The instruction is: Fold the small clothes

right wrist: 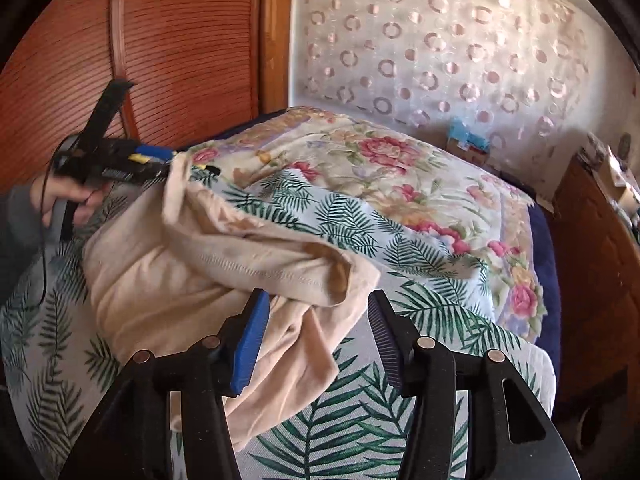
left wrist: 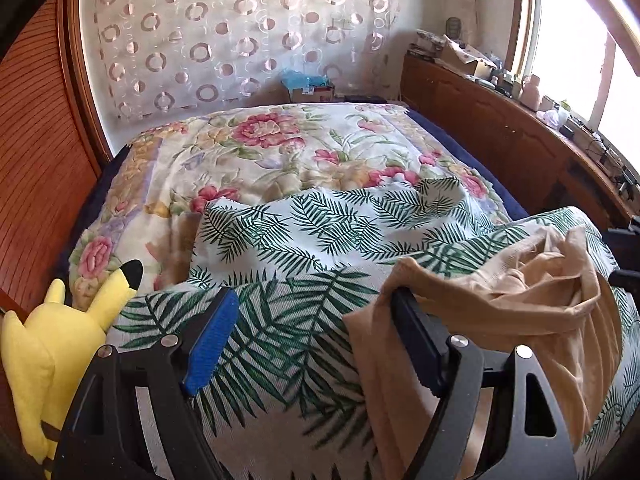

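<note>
A beige garment (left wrist: 504,292) lies crumpled on a palm-leaf cloth (left wrist: 304,232) spread over the bed; it also shows in the right wrist view (right wrist: 192,276). My left gripper (left wrist: 312,320) is open, and the garment's edge is draped over its right finger (left wrist: 416,340). In the right wrist view the left gripper (right wrist: 176,164) sits at the garment's far left corner. My right gripper (right wrist: 316,336) is open, its jaws on either side of the garment's near fold without closing on it.
A floral bedspread (left wrist: 280,148) covers the bed beyond the palm-leaf cloth. A yellow plush toy (left wrist: 60,344) sits at the left edge. A wooden headboard shelf (left wrist: 520,120) with clutter runs along the right. A wooden closet door (right wrist: 160,40) stands at the left.
</note>
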Demonstrator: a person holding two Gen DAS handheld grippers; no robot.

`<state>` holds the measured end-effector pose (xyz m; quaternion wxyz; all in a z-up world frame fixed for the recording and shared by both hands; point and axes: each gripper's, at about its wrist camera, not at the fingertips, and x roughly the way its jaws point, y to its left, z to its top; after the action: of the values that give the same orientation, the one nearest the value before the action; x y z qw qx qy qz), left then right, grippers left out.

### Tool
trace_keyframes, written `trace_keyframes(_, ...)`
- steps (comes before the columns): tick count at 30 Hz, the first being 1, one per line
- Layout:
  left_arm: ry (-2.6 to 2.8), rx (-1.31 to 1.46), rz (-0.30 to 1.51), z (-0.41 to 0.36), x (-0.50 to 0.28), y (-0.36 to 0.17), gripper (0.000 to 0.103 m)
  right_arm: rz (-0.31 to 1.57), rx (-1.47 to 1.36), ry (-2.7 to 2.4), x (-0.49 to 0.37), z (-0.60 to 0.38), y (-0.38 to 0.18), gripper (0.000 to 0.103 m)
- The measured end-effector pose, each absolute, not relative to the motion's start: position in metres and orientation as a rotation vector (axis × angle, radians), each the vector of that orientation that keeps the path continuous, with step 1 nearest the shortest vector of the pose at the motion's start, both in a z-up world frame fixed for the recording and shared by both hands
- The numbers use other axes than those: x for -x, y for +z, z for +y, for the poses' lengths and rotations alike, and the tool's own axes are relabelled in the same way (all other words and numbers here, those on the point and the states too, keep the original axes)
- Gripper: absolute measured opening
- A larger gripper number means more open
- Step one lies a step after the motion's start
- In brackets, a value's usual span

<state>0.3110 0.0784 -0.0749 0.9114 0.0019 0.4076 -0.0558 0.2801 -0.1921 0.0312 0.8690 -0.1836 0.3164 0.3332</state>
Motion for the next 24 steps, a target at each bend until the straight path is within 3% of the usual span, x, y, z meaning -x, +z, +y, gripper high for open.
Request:
trace_keyframes(7,-0.144,0.016,0.849,0.079,-0.312,-0.079,0.076,0.741,0.347,0.735,-0.32,-0.185,0.017,0.055)
trace_keyframes(9,-0.175,0.009,0.847,0.075,-0.311,-0.079,0.062,0.729,0.309,0.759,-0.33,-0.186,0.02,0.054)
trace_keyframes(12,-0.234,0.02,0.85,0.07,-0.313,-0.078,0.041,0.69,0.269,0.794,-0.342,-0.186,0.027,0.038)
trace_keyframes(13,-0.249,0.027,0.854,0.069,-0.315,-0.077,0.026,0.682,0.264,0.803,-0.346,-0.187,0.029,0.02)
trace_keyframes(14,-0.269,0.036,0.861,0.068,-0.317,-0.077,0.01,0.681,0.258,0.812,-0.349,-0.188,0.029,0.011)
trace_keyframes(15,-0.282,0.045,0.862,0.068,-0.318,-0.076,0.006,0.676,0.247,0.815,-0.35,-0.188,0.031,0.004)
trace_keyframes(17,-0.269,0.043,0.843,0.068,-0.317,-0.073,0.002,0.669,0.215,0.803,-0.357,-0.193,0.033,0.002)
trace_keyframes(24,-0.133,0.05,0.821,0.08,-0.319,-0.067,0.003,0.77,0.175,0.479,-0.39,-0.217,0.019,0.002)
